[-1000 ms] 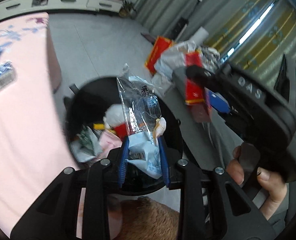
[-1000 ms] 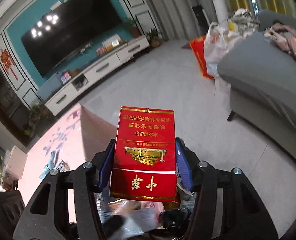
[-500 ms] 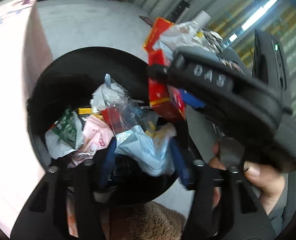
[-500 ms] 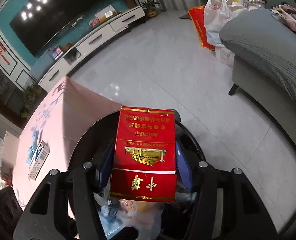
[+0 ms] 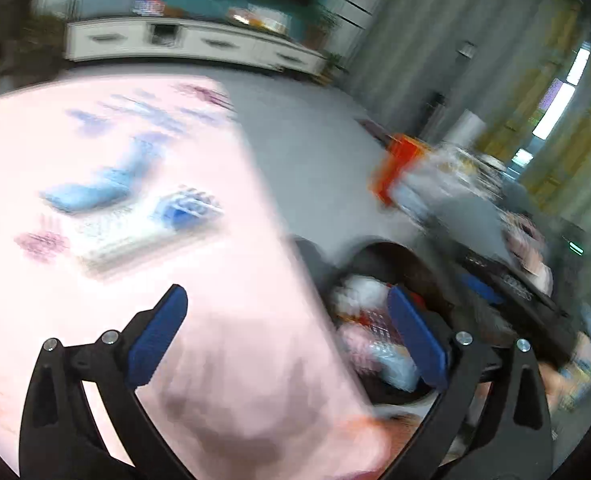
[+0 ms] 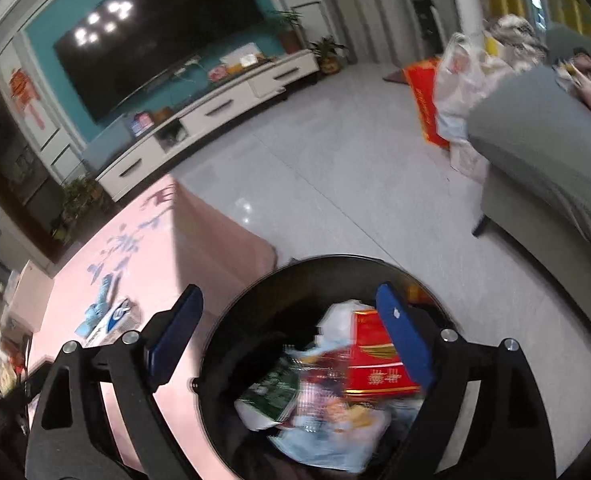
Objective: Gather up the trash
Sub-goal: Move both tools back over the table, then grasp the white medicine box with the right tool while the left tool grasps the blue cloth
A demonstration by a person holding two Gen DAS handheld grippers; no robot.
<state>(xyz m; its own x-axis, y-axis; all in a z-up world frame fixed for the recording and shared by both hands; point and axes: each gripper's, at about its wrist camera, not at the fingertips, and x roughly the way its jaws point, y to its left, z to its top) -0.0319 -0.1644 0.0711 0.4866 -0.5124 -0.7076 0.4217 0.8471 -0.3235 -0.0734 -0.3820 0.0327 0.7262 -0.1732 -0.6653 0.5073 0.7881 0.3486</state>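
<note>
Opening both tongs, you have let go: the right gripper [image 6: 291, 334] spreads empty above the round black plastic bin [image 6: 255, 292], where the red-and-gold cardboard carton [image 6: 375, 364] it held now lies among wrappers. Your left gripper [image 5: 291, 336], emptied of its clear wrapper, opens wide beside that bin over the pink tablecloth [image 5: 231, 280]. Only the blurred left view shows the blue-and-white packet [image 5: 143, 228] waiting there.

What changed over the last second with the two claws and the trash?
Both let go: the red box dropped from the right claw into the black bin; the left claw released its plastic wrappers and swung over the pink table. Both claws' jaws are opening, empty. Bin stayed put.
</note>
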